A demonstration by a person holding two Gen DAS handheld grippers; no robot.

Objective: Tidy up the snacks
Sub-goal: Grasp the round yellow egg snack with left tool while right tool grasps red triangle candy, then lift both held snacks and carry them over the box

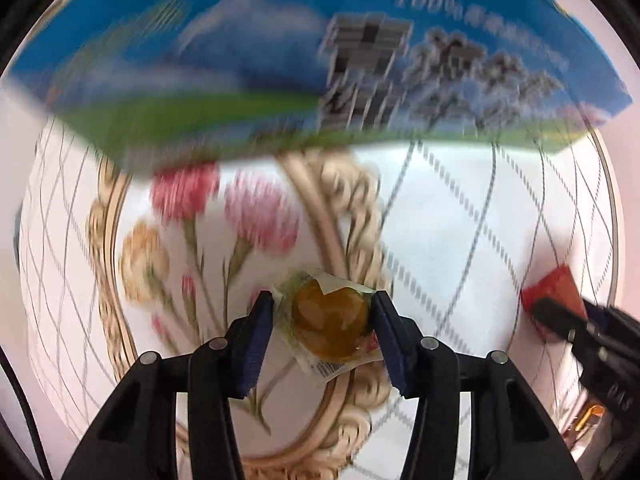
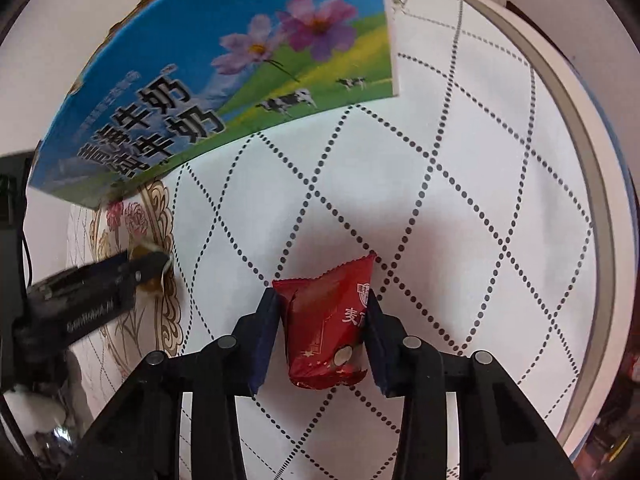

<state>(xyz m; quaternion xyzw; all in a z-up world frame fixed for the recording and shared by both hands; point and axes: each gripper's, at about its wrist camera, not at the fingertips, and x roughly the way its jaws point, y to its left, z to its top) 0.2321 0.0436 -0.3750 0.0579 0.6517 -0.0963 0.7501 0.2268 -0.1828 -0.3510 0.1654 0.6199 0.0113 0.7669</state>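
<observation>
Two snacks gripped above the patterned tablecloth, one in each gripper.

Left wrist view: left gripper [image 1: 323, 320] clenched on a clear-wrapped golden pastry [image 1: 330, 326], just in front of the blue milk carton [image 1: 280, 60], over the floral medallion of the tablecloth [image 1: 460, 220]; off to the right of the carton, right gripper [image 1: 554, 308] holding a red packet [image 1: 554, 286]. Right wrist view: right gripper [image 2: 322, 316] clamped on the red packet [image 2: 326, 332], below the carton [image 2: 240, 72] and over the dotted diamond cloth [image 2: 460, 200]; at left, below the carton's corner, left gripper [image 2: 146, 264] pinching the pastry [image 2: 154, 286].
</observation>
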